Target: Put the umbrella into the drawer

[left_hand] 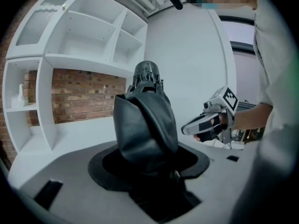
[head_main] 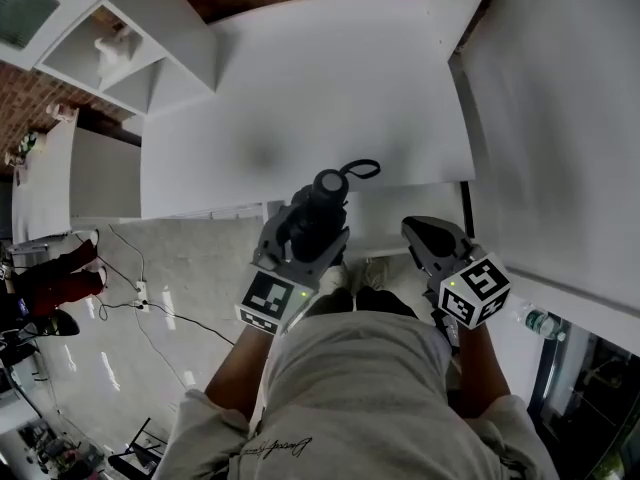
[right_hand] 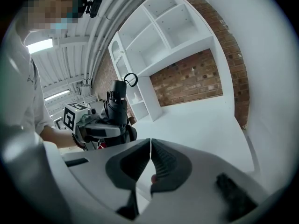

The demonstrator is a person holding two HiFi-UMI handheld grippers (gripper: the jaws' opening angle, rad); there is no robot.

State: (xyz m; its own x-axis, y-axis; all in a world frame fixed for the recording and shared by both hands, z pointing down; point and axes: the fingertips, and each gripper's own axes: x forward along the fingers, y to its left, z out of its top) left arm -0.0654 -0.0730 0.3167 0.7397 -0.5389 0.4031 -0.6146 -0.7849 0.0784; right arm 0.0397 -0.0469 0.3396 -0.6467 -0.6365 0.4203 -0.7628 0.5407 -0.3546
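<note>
Black folded umbrella [left_hand: 145,129] stands upright, handle up, clamped in the left gripper [head_main: 310,223], facing the white counter [head_main: 300,88]; the right gripper [right_hand: 150,160] alongside is closed and empty.

We see a black umbrella [head_main: 320,208], white desk [head_main: 300,88], white shelves [left_hand: 84,41], red-brown brick wall [left_hand: 79,97] (pale mortar lines), and black-and-white square-patterned marker cubes [head_main: 272,303].
</note>
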